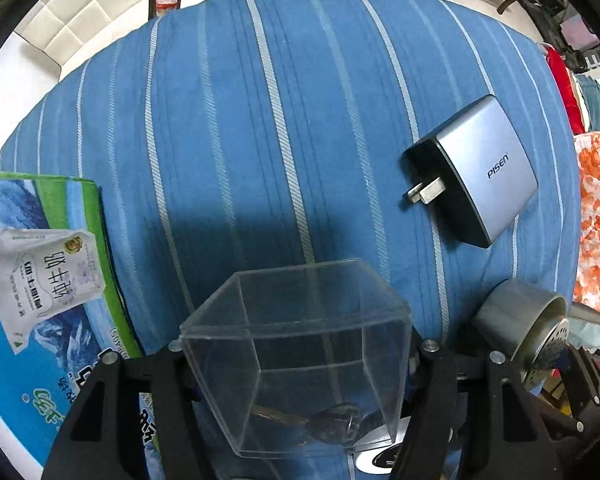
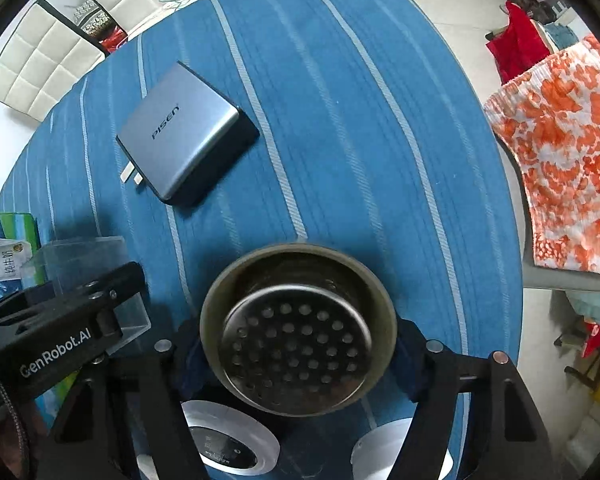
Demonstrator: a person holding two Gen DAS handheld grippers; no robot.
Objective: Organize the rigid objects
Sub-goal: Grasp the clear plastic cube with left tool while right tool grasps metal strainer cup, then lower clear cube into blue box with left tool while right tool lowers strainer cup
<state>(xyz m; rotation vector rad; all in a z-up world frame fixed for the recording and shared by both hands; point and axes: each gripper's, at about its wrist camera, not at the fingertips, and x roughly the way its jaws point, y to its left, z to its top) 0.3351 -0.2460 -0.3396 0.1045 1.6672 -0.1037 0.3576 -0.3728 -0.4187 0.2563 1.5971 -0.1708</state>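
Blue striped tablecloth (image 1: 260,120) covers the table. Green-and-blue milk carton (image 1: 40,280) at left edge, cut off. Grey PISEN charger (image 1: 480,168) lies flat mid-table. Left gripper (image 1: 296,364) clamps clear plastic box (image 1: 296,352); dark contents indistinct. Right gripper (image 2: 296,344) clamps perforated metal cup (image 2: 296,336); only this view shows its holes.

Blue striped tablecloth (image 1: 284,120); cream quilted chairs (image 2: 40,76); pale floor (image 2: 452,4)
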